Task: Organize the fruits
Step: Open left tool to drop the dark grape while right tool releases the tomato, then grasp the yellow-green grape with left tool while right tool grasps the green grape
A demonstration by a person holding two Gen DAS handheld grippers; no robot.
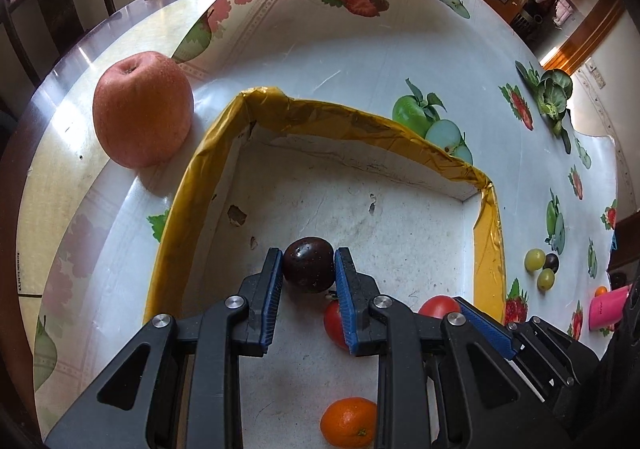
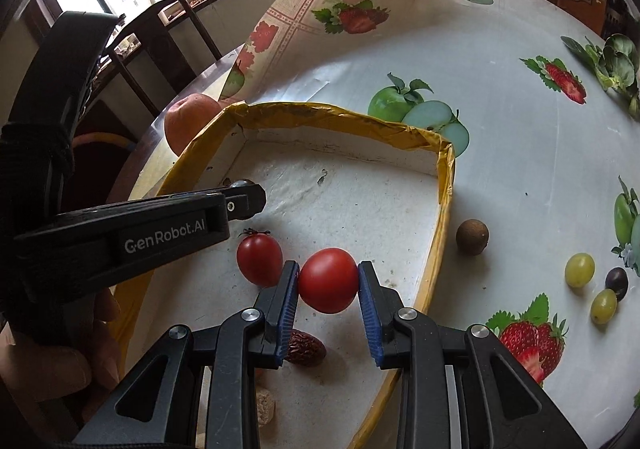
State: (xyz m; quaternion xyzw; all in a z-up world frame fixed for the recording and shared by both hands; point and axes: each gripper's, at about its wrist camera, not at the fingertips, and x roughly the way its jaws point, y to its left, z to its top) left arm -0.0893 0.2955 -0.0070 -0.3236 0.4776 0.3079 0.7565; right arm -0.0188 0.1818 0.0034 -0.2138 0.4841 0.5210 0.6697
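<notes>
Fruits are being gathered into the yellow-rimmed tray [image 1: 192, 185] at frame centre on the tabletop [image 2: 520, 169]. Left claw [image 1: 309, 265] is clenched on a dark plum [image 1: 309, 264], held over the tray floor; right claw [image 2: 329, 281] is clenched on a red tomato [image 2: 328, 280] low over the tray's right half. A second tomato [image 2: 259, 258], a dried date [image 2: 306, 347] and a small orange [image 1: 349, 423] already lie inside. Recommended: lower each fruit until it rests on the floor before releasing, choosing bare floor away from the second tomato so nothing is knocked. Release slowly, since round fruit is likely to roll. Outstanding on the tabletop: apple [image 1: 142, 109] upper left, grapes [image 2: 579, 270] and a brown fruit [image 2: 472, 236] at right.
</notes>
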